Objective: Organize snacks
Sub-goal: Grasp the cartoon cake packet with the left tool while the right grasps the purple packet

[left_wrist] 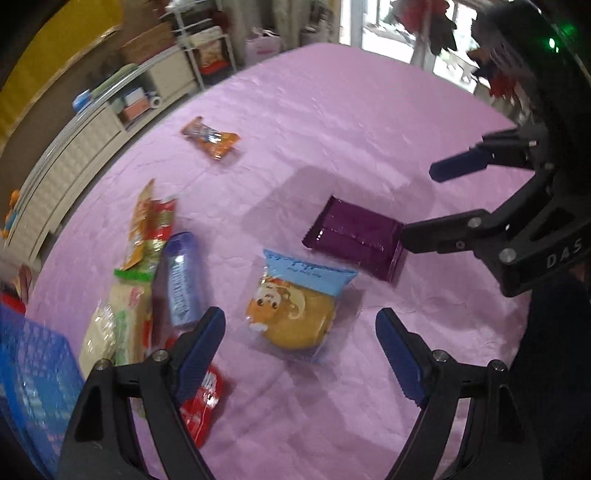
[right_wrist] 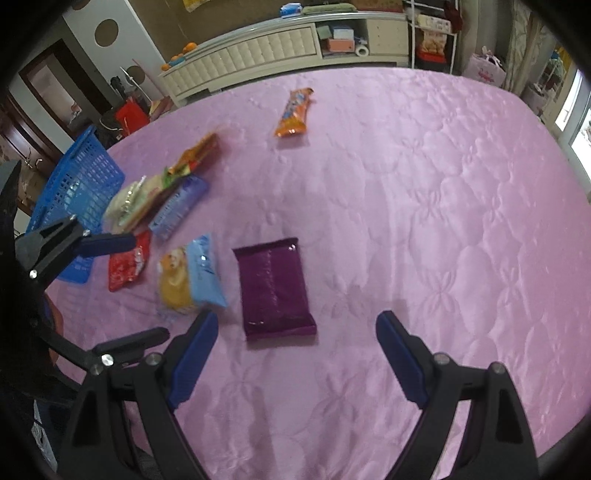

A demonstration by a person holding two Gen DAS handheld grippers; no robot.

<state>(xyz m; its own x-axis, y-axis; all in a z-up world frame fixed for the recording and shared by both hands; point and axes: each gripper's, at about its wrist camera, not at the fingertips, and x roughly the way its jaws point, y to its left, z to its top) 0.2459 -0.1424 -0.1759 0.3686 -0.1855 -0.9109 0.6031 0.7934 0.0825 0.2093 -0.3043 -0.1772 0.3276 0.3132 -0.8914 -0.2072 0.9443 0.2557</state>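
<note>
Several snack packets lie on a pink quilted cover point(right_wrist: 424, 221). My left gripper point(left_wrist: 299, 332) hangs open just above a clear cake packet point(left_wrist: 295, 310) with a blue top, touching nothing. Left of it lie a blue-violet packet point(left_wrist: 179, 280), a green and white packet point(left_wrist: 122, 314) and a red packet point(left_wrist: 199, 402). My right gripper point(right_wrist: 295, 325) is open over the near end of a purple packet point(right_wrist: 273, 284), its fingers apart from it. An orange packet point(right_wrist: 293, 112) lies alone farther back. Each gripper shows in the other's view: the right gripper point(left_wrist: 421, 205) and the left gripper point(right_wrist: 146, 288).
A blue plastic basket point(right_wrist: 81, 184) stands at the cover's left edge, beside the pile of packets. A cream cabinet point(right_wrist: 258, 55) with shelves runs behind the cover. Windows point(left_wrist: 388, 33) are at the far right. The cover's right half holds no packets.
</note>
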